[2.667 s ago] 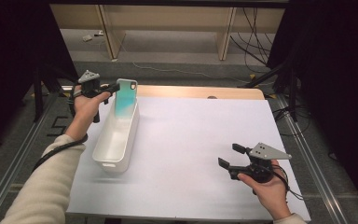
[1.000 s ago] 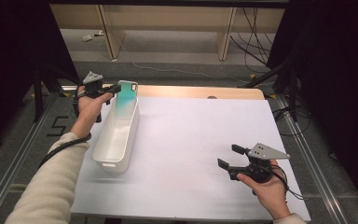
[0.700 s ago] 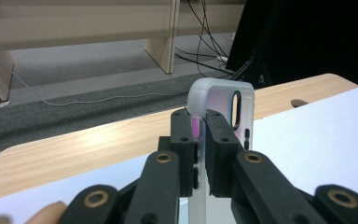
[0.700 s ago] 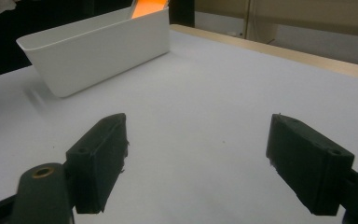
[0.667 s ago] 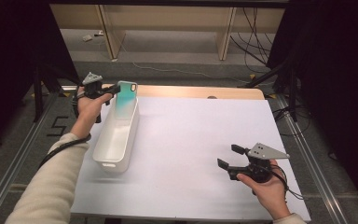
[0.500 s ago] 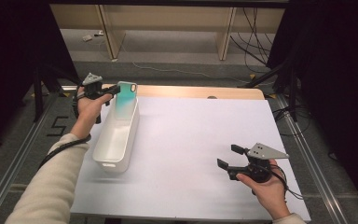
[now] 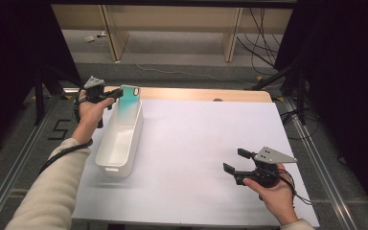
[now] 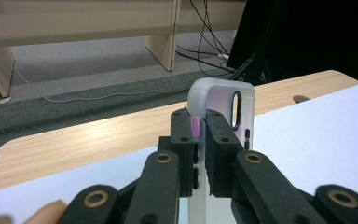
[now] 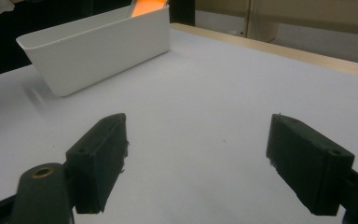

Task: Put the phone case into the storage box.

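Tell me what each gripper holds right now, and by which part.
Left gripper clamps the phone case on its side edge near the top corner. Right gripper is open, holding nothing.

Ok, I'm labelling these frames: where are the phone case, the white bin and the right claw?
phone case (image 8: 223, 98), left gripper view, its translucent upper corner above the jaws.
white bin (image 7: 116, 163), high view, its near end wall.
right claw (image 9: 196, 163), right gripper view, midway between its open jaws.

High view overhead looking forward, gripper views low, close, sharing the white bin (image 7: 120, 136) with it.
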Available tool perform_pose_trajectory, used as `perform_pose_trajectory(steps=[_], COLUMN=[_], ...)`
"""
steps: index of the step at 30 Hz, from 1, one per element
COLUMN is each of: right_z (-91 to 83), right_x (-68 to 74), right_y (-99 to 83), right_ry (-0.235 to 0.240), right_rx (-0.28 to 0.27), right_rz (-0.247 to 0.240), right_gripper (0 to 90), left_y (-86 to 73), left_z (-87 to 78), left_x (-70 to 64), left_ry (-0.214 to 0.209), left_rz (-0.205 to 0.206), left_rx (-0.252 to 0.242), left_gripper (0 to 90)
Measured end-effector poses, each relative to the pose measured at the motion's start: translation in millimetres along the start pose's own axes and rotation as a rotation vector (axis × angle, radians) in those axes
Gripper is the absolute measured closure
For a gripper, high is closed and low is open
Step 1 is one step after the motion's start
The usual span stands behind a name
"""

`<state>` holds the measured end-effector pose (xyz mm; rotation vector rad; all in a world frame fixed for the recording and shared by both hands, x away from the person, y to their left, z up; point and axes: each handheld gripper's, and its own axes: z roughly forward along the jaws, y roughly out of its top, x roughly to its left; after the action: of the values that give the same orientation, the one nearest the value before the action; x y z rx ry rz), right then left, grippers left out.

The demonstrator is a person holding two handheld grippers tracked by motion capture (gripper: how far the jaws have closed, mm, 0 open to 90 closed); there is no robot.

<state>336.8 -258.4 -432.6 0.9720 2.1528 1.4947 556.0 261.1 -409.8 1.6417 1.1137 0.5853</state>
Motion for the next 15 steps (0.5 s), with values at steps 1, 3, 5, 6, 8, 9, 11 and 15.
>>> perform_pose_trajectory(steps=[1, 3, 5, 6, 8, 9, 11, 15], right_z=[0.0, 0.0, -0.1, -0.2, -0.1, -0.1, -0.2, -0.2], right_x=[0.0, 0.0, 0.1, 0.2, 0.2, 0.2, 0.2, 0.1], right_y=[-0.1, 0.0, 0.2, 0.2, 0.0, 0.0, 0.1, 0.0], right_ry=[0.000, 0.000, 0.000, 0.000, 0.001, 0.001, 0.000, 0.002], right_rx=[0.001, 0.001, 0.000, 0.002, 0.002, 0.001, 0.000, 0.000], right_rz=[-0.002, -0.002, -0.002, -0.002, -0.002, -0.002, -0.002, -0.001], right_gripper=[21.6, 21.6, 21.6, 21.6, 21.6, 21.6, 21.6, 21.6], left_y=[-0.3, -0.7, -0.8, -0.9, -1.2, -1.4, -1.7, -1.9], left_z=[0.0, 0.1, 0.0, 0.0, 0.0, 0.2, 0.3, 0.0], left_x=[-0.1, -0.2, -0.4, -0.6, -0.7, -0.9, -0.6, 0.0], left_ry=[0.001, 0.001, 0.001, 0.002, 0.001, 0.001, -0.001, -0.001], left_rz=[-0.002, -0.004, -0.004, -0.005, -0.004, -0.003, -0.005, -0.004], left_rx=[0.000, 0.001, 0.002, 0.002, 0.005, 0.007, 0.008, 0.013], left_gripper=[82.5, 82.5, 82.5, 82.5, 82.5, 82.5, 82.5, 82.4])
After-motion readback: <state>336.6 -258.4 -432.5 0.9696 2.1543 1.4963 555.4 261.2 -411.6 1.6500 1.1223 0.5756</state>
